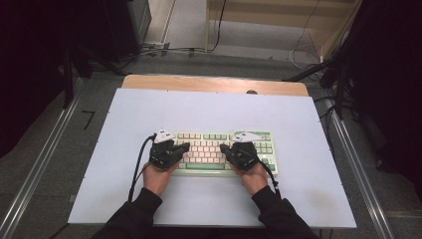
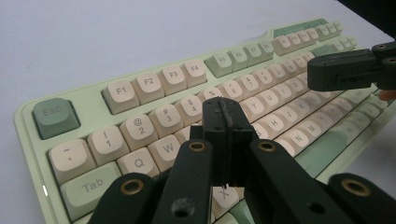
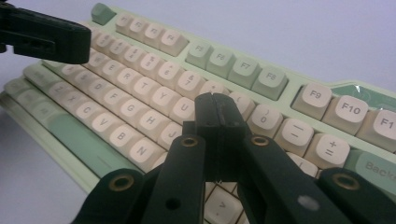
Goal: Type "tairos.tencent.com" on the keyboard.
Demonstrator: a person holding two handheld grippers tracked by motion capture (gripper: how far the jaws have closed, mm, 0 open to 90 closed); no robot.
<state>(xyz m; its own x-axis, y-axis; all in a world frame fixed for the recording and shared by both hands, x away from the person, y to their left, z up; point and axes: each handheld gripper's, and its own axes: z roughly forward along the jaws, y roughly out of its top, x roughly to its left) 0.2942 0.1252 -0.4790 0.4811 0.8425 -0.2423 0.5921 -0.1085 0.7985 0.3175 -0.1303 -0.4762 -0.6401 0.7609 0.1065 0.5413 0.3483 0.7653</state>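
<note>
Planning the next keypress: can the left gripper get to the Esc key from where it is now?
Probably yes. The left gripper, jaws shut, hovers over the keyboard around the letter rows, and the Esc key sits uncovered at the corner. The right gripper is far off to the other side.
</note>
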